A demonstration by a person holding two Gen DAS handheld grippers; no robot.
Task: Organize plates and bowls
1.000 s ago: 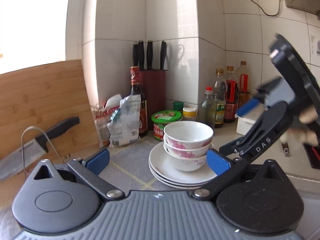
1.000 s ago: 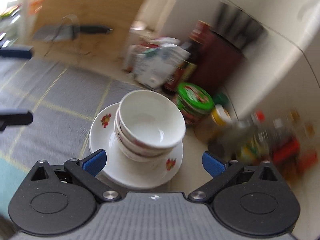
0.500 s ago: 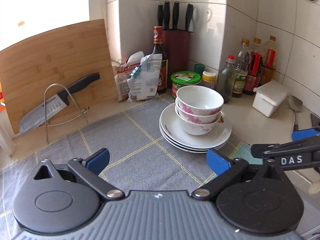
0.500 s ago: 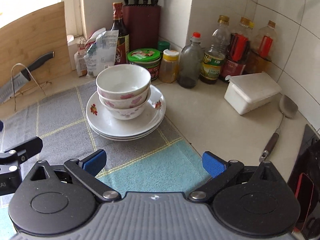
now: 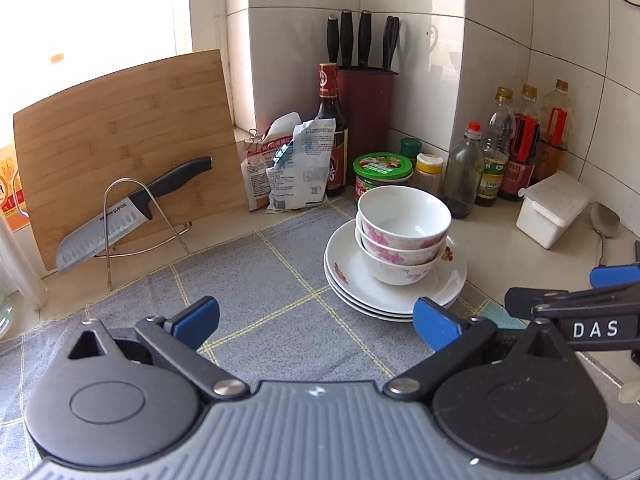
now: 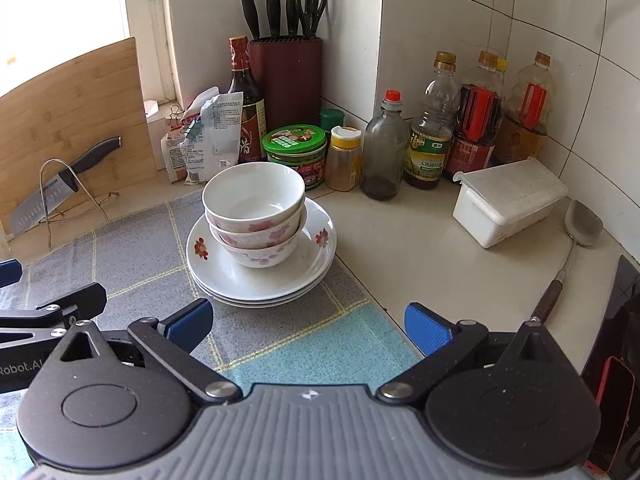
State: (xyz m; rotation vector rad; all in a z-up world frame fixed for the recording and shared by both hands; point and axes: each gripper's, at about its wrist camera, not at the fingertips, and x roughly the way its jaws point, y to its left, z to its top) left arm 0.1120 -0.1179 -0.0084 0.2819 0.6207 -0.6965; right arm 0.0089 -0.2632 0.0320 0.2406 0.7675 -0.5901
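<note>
On the worktop [image 6: 432, 248], a grey checked mat [image 5: 280, 300] carries the stack of plates [image 6: 260, 280] at its 2 o'clock corner, with three nested bowls [image 6: 256, 216] on top — just in front of the green-lidded jar [image 6: 294, 140]. The left hand-held gripper [image 5: 316, 318] and right hand-held gripper [image 6: 308, 322] both hover spread wide and empty, the stack at 12 o'clock from the right one.

glossy glazed bowls [image 6: 253, 216] and plates [image 6: 262, 280], matt woven cloth mat [image 5: 280, 320], smooth wooden board [image 5: 120, 128]
</note>
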